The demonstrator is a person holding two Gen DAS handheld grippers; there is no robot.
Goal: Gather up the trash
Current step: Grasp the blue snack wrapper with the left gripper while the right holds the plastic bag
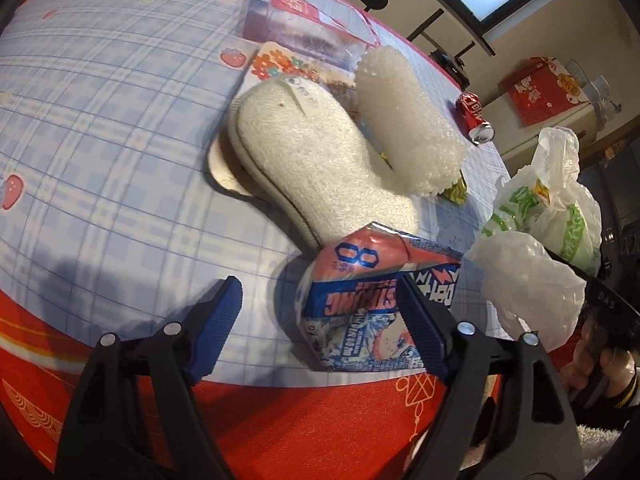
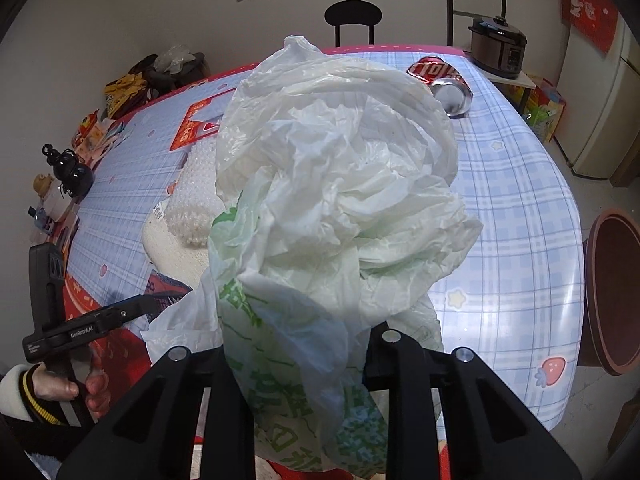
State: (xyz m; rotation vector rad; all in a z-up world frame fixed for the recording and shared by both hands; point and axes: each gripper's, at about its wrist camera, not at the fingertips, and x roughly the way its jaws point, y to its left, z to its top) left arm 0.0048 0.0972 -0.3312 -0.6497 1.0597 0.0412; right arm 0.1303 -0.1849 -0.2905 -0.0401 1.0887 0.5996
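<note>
A crumpled blue, red and white snack packet (image 1: 360, 300) lies near the table's front edge. My left gripper (image 1: 324, 320) is open above it; its right finger (image 1: 424, 332) overlaps the packet, and its left finger stands clear on the cloth. My right gripper (image 2: 296, 356) is shut on a white and green plastic bag (image 2: 336, 208), which bulges up and hides the fingertips. In the left wrist view the bag (image 1: 536, 280) hangs at the right. A crushed red cola can (image 1: 476, 116) (image 2: 440, 80) lies at the far side.
A white fleecy slipper (image 1: 316, 160), a roll of bubble wrap (image 1: 408, 120) (image 2: 192, 200) and clear packaging (image 1: 304, 24) lie mid-table on the blue checked cloth (image 1: 100, 120). A chair (image 2: 352, 20) and a cooker (image 2: 498, 46) stand behind. Clutter lines the left edge.
</note>
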